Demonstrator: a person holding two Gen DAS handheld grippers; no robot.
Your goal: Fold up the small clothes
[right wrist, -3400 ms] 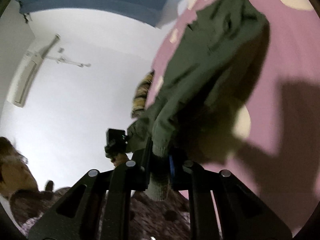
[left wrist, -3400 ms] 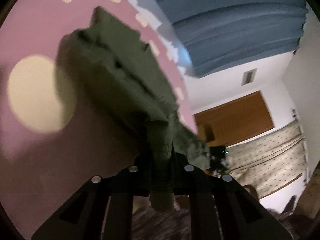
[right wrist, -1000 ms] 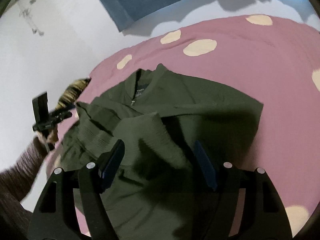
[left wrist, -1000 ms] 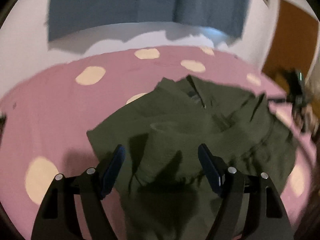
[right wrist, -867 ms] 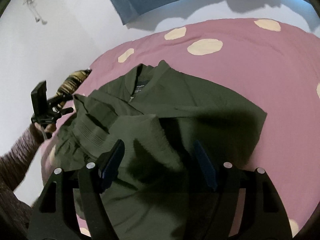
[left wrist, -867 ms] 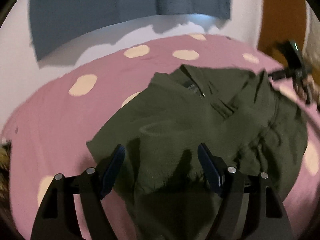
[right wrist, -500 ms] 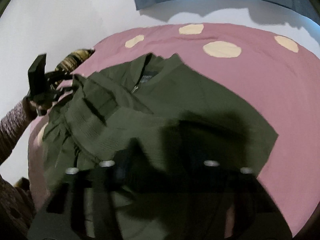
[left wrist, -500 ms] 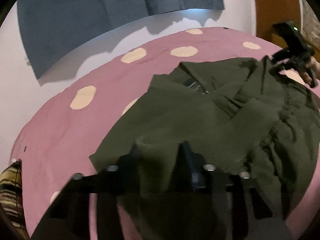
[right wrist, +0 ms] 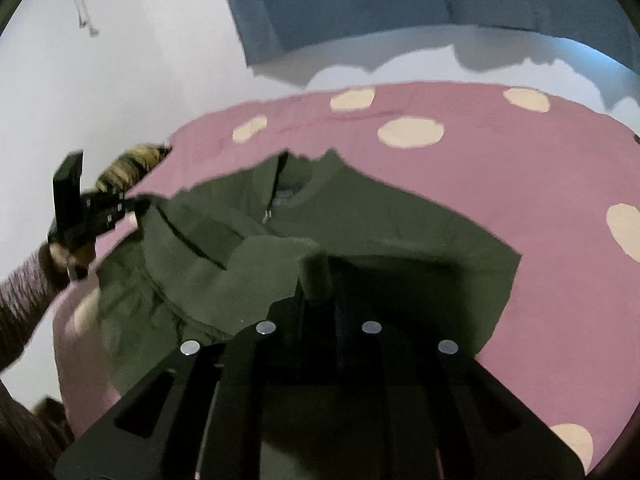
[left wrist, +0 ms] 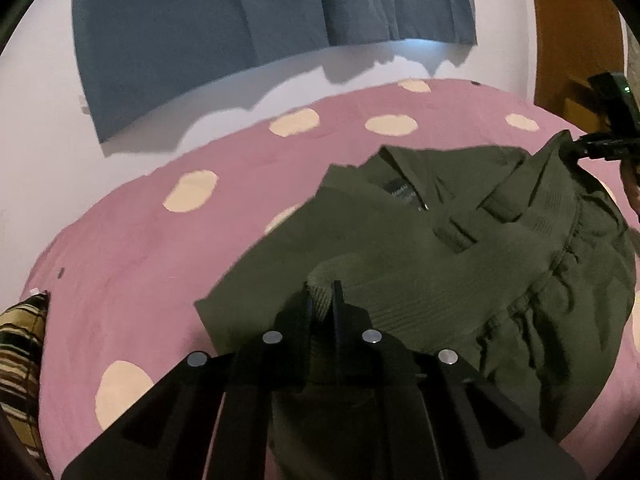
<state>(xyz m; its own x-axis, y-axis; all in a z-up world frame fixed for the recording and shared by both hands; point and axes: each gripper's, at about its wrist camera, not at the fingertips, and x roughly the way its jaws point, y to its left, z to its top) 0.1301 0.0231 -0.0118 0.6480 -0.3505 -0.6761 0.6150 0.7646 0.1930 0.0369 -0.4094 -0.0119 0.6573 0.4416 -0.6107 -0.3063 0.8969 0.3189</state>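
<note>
Both my grippers, left (left wrist: 321, 295) and right (right wrist: 318, 280), pinch the green jacket (left wrist: 460, 256) cuffs on the dotted pink bed (left wrist: 132, 248) near the blue curtain (left wrist: 240, 20).

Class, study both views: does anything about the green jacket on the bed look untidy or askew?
Yes. The green jacket lies unevenly on the pink spotted bedcover: one side is flat, while the other is bunched into wrinkles, with a sleeve folded across the front.

A dark green jacket (right wrist: 392, 236) is spread on a pink bed (right wrist: 540, 168) with cream dots; a ribbed cuff (right wrist: 316, 276) is pinched between the closed fingers of the right claw (right wrist: 318, 300); the left claw (right wrist: 132, 206) is seen at the jacket's far edge.
</note>
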